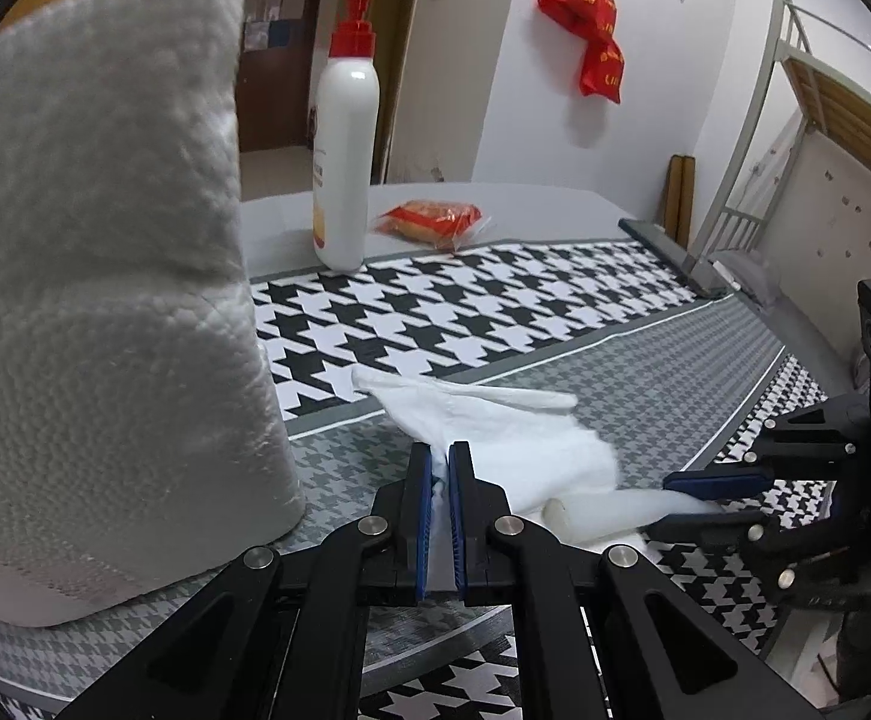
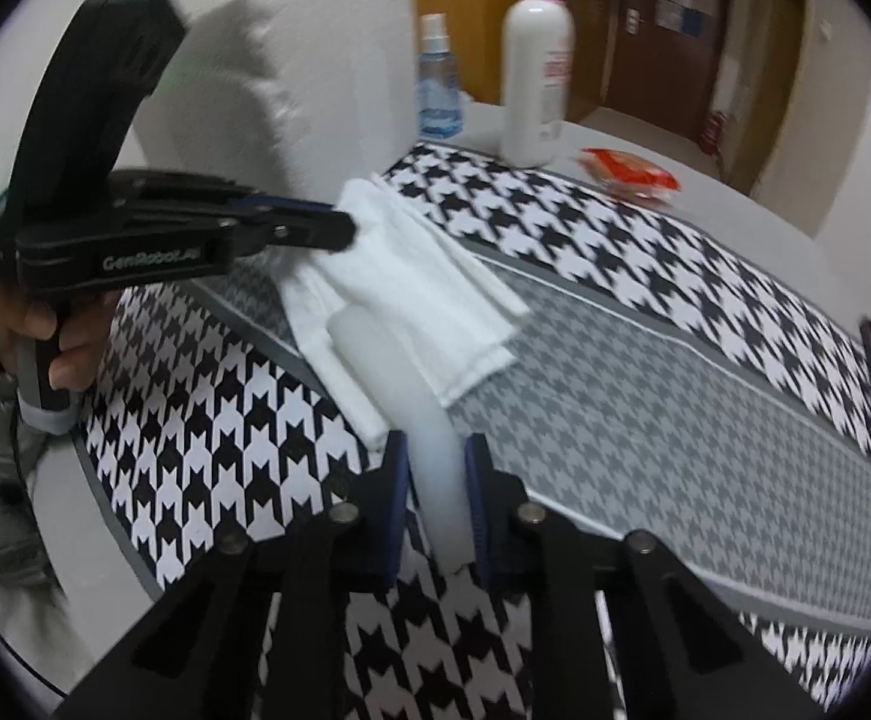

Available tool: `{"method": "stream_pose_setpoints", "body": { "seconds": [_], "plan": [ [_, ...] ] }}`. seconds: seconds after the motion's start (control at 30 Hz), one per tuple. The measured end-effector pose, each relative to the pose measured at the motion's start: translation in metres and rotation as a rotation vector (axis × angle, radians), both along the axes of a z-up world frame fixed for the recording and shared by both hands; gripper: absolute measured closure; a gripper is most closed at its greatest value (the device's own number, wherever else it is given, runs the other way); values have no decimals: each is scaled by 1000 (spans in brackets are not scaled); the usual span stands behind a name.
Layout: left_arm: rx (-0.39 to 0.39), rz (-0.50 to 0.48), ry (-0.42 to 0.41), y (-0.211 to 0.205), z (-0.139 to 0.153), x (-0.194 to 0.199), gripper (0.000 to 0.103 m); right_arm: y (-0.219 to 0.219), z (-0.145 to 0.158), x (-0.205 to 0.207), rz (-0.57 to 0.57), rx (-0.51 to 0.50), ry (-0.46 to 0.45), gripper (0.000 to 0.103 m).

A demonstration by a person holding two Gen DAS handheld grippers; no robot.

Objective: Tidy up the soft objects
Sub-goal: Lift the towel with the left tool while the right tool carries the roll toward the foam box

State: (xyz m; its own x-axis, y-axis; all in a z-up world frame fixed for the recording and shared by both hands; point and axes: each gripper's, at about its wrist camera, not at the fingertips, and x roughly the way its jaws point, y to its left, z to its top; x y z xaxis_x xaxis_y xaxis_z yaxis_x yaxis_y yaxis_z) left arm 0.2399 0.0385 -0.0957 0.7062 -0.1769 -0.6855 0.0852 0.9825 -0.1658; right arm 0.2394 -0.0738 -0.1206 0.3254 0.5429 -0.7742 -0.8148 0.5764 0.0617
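A folded white cloth (image 1: 495,420) (image 2: 423,288) lies on the houndstooth mat (image 1: 465,312) (image 2: 645,360). My left gripper (image 1: 440,462) (image 2: 345,228) is shut on the cloth's near edge, a bit of white fabric pinched between its blue pads. A soft white tube (image 1: 603,513) (image 2: 399,372) lies across the cloth's other end. My right gripper (image 2: 438,480) (image 1: 675,501) has its jaws around the tube's near end, with both pads against it. A person's hand (image 2: 45,330) holds the left gripper's handle.
A big paper towel roll (image 1: 105,270) (image 2: 315,78) stands close on the left. Behind the mat are a white pump bottle (image 1: 345,120) (image 2: 537,78), a small spray bottle (image 2: 438,84) and a red snack packet (image 1: 429,219) (image 2: 627,174). A bunk bed frame (image 1: 795,120) is beyond the table.
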Motion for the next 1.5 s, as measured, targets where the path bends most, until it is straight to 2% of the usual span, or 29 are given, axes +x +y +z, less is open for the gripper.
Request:
{"method": "stream_pose_setpoints", "body": {
  "seconds": [0.23,0.33,0.57,0.7,0.73,0.93,1.07,1.1,1.13,1.2,1.3,1.5],
  "plan": [
    [-11,-27,-48,-7,11,-10,97,-24,26,-21,-38,132,-20,85],
    [-10,-36,-72,-9,15,-17,97,-30,30,-29,-47,154,-27,85],
    [3,-18,-120,-3,30,-42,97,-8,13,-37,-14,60,-49,84],
    [7,2,-134,2,33,-53,97,2,7,-37,28,30,-56,66],
    [9,7,-133,2,33,-54,97,4,5,-37,37,23,-51,65],
    [7,19,-136,2,30,-59,97,17,-9,-30,72,-52,-44,65],
    [9,22,-135,0,29,-59,97,17,-11,-26,94,-59,-28,65],
    [8,23,-135,-1,29,-59,97,17,-10,-26,96,-60,-24,66],
    [6,24,-136,-1,29,-59,97,17,-10,-25,87,-64,-27,76],
    [4,29,-137,0,29,-59,97,18,-11,-21,76,-56,-20,81],
    [4,35,-145,2,31,-64,97,19,-11,-25,61,-39,-45,84],
    [10,47,-165,5,39,-70,97,1,11,-30,9,119,-24,84]
  ]
}}
